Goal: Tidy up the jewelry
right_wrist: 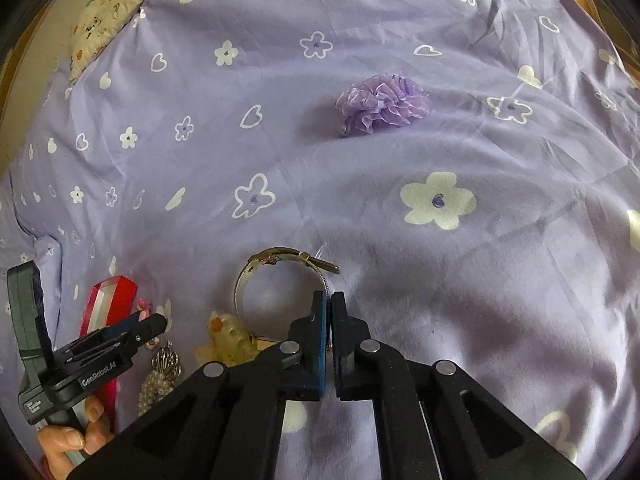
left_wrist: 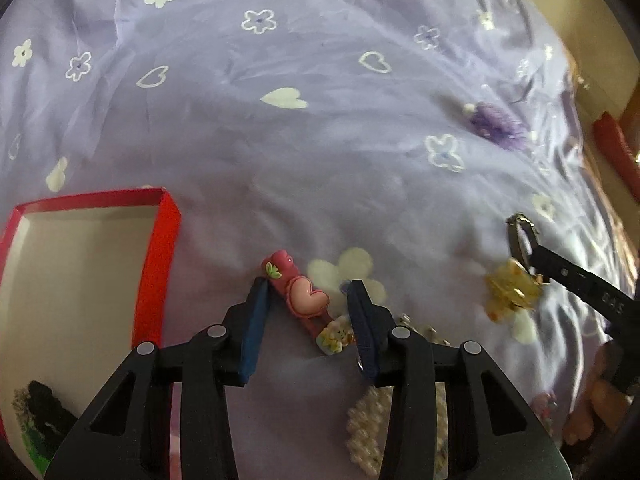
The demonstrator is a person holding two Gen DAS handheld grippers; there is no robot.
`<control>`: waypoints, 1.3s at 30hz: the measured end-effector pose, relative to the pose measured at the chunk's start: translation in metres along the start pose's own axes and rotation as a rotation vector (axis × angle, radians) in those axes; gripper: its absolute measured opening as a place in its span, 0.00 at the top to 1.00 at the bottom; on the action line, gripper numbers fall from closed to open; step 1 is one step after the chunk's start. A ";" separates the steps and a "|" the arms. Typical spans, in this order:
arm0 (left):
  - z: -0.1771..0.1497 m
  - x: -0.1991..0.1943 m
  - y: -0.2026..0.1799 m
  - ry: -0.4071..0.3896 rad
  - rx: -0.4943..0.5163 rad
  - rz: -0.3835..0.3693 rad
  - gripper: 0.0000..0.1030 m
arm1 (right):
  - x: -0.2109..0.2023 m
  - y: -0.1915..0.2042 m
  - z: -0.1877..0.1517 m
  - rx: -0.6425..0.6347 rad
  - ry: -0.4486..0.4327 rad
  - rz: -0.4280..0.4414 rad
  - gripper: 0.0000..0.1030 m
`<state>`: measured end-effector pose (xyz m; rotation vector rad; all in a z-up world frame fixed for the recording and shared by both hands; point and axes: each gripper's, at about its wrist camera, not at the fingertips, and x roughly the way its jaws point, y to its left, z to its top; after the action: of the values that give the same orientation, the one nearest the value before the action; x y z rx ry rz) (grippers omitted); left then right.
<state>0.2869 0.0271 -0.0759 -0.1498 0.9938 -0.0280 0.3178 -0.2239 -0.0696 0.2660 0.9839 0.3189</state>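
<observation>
Two pickups underway: right gripper [right_wrist: 328, 300] clenched on watch band [right_wrist: 256, 276]; left gripper [left_wrist: 306, 292], fingers apart, straddles pink clip [left_wrist: 300, 292]. Next: close, carry to red box [left_wrist: 160, 248].

Both fisheye wrist cameras look steeply down along their grippers' fingers, close above a lilac flower-printed bedsheet [left_wrist: 304, 152], the left over a red-walled cardboard box [left_wrist: 160, 256], the right just rightward, sharing a frilly purple fabric scrunchie [right_wrist: 384, 102] and a metal watch band [right_wrist: 280, 276].
</observation>
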 end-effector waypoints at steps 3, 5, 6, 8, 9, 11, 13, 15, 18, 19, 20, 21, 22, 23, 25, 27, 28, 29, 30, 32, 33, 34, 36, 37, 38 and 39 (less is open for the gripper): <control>-0.005 -0.009 0.000 -0.018 0.000 -0.033 0.64 | -0.009 0.001 -0.003 0.006 -0.021 0.010 0.99; -0.007 -0.019 0.001 -0.034 0.001 -0.047 0.64 | -0.017 0.001 -0.003 0.015 -0.039 0.019 0.99; -0.006 -0.022 0.000 -0.042 0.001 -0.052 0.64 | -0.021 0.001 -0.003 0.020 -0.049 0.022 0.99; -0.006 -0.032 0.001 -0.062 -0.003 -0.068 0.64 | -0.030 0.001 -0.002 0.027 -0.069 0.031 0.99; -0.006 -0.037 0.002 -0.071 -0.007 -0.076 0.64 | -0.036 0.002 -0.002 0.032 -0.081 0.037 0.99; -0.009 -0.049 0.005 -0.091 -0.009 -0.093 0.64 | -0.044 0.006 -0.001 0.033 -0.094 0.054 0.99; -0.014 -0.061 0.007 -0.109 -0.006 -0.099 0.64 | -0.052 0.012 -0.001 0.025 -0.101 0.070 0.99; -0.018 -0.070 0.011 -0.118 -0.009 -0.108 0.64 | -0.059 0.020 -0.003 0.011 -0.104 0.087 0.99; -0.025 -0.084 0.019 -0.132 -0.011 -0.106 0.64 | -0.064 0.037 -0.008 -0.008 -0.096 0.125 0.99; -0.027 -0.089 0.023 -0.137 -0.016 -0.106 0.64 | -0.065 0.042 -0.010 -0.014 -0.093 0.135 0.99; -0.029 -0.093 0.026 -0.141 -0.019 -0.105 0.64 | -0.065 0.048 -0.013 -0.020 -0.086 0.148 0.99; -0.032 -0.099 0.031 -0.146 -0.022 -0.102 0.64 | -0.065 0.055 -0.016 -0.029 -0.078 0.158 0.99; -0.034 -0.102 0.034 -0.148 -0.023 -0.098 0.64 | -0.064 0.061 -0.019 -0.038 -0.072 0.164 0.99; -0.036 -0.106 0.038 -0.151 -0.025 -0.092 0.64 | -0.062 0.068 -0.022 -0.047 -0.064 0.173 0.99; -0.041 -0.114 0.048 -0.157 -0.033 -0.081 0.64 | -0.059 0.080 -0.028 -0.059 -0.046 0.190 0.99; -0.045 -0.119 0.059 -0.158 -0.045 -0.072 0.64 | -0.056 0.093 -0.033 -0.078 -0.032 0.202 0.99; -0.047 -0.122 0.064 -0.158 -0.050 -0.068 0.64 | -0.055 0.100 -0.036 -0.087 -0.026 0.208 0.99; -0.050 -0.125 0.072 -0.160 -0.062 -0.058 0.64 | -0.053 0.107 -0.039 -0.098 -0.018 0.216 0.99; -0.052 -0.126 0.076 -0.161 -0.070 -0.055 0.64 | -0.052 0.113 -0.041 -0.107 -0.012 0.220 0.99; -0.057 -0.131 0.093 -0.162 -0.097 -0.045 0.64 | -0.049 0.128 -0.046 -0.131 -0.001 0.231 0.99; -0.059 -0.132 0.100 -0.162 -0.108 -0.040 0.64 | -0.048 0.134 -0.048 -0.140 0.004 0.236 0.99; -0.061 -0.134 0.105 -0.163 -0.116 -0.035 0.64 | -0.046 0.139 -0.050 -0.146 0.007 0.240 0.99; -0.065 -0.137 0.115 -0.165 -0.130 -0.026 0.64 | -0.042 0.152 -0.053 -0.161 0.019 0.250 0.99; -0.067 -0.138 0.121 -0.165 -0.137 -0.021 0.64 | -0.040 0.157 -0.054 -0.166 0.023 0.253 0.99; -0.069 -0.139 0.126 -0.165 -0.142 -0.016 0.64 | -0.038 0.163 -0.056 -0.173 0.029 0.262 0.99; -0.070 -0.141 0.131 -0.166 -0.147 -0.011 0.64 | -0.035 0.169 -0.057 -0.180 0.036 0.267 0.99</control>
<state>0.1459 0.1616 -0.0144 -0.2883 0.8292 0.0472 0.2278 -0.0772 -0.0120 0.2285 0.9495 0.6544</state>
